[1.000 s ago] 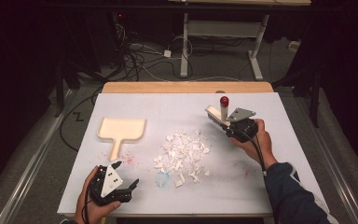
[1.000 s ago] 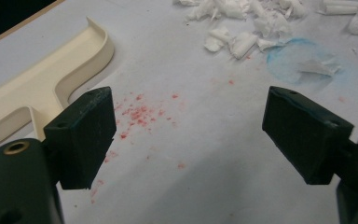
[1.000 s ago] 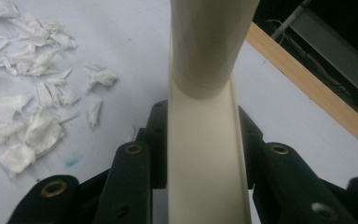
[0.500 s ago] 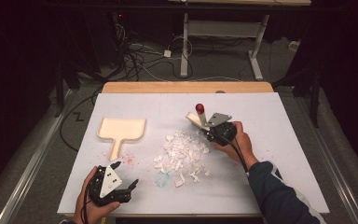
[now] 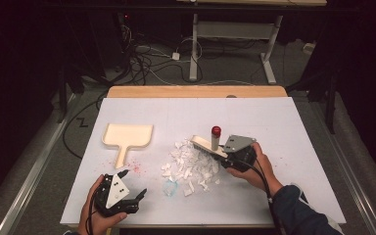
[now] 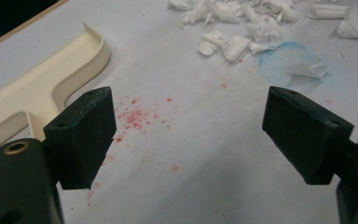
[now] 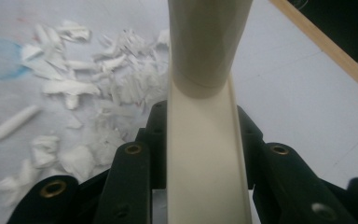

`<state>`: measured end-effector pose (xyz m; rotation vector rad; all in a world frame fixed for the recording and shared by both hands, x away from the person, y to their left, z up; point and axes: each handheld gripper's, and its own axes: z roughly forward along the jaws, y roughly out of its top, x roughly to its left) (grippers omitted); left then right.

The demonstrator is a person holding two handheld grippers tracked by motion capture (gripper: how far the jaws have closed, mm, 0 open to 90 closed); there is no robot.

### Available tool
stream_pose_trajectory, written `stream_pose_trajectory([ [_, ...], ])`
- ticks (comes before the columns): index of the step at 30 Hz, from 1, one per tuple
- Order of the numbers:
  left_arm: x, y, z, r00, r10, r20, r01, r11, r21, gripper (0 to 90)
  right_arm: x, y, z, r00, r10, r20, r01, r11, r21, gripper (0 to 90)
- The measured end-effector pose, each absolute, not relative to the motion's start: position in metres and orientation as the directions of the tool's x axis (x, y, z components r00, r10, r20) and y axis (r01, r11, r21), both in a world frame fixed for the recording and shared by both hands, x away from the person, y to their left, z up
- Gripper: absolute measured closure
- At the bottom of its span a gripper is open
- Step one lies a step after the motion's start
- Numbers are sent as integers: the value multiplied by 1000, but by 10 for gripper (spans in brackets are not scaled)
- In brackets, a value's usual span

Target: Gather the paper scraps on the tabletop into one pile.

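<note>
A cream plastic hand brush with a red-capped handle (image 5: 210, 143), clamped in the right gripper (image 5: 223, 153), touches the heap of white paper scraps (image 5: 191, 166). None are swept into the cream plastic dustpan (image 5: 126, 137) yet. The left gripper (image 5: 139, 195) rests nearby, jaws apart

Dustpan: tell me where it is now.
In the high view the dustpan lies left of centre on the table, left of the paper scraps, beyond the left hand-held gripper.
</note>
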<state>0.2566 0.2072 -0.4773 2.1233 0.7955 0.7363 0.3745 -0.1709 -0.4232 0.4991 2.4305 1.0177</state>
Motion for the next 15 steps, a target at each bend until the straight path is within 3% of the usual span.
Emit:
stream_pose_trajectory([
  [7,257,206,-477,641,728,244,303,-532,791,165,373,-184,-400,-790,532,-305,129,630,766,679],
  [15,259,205,-478,648,723,239,304,-533,789,165,413,-170,-405,-741,566,-360,155,667,729,679],
])
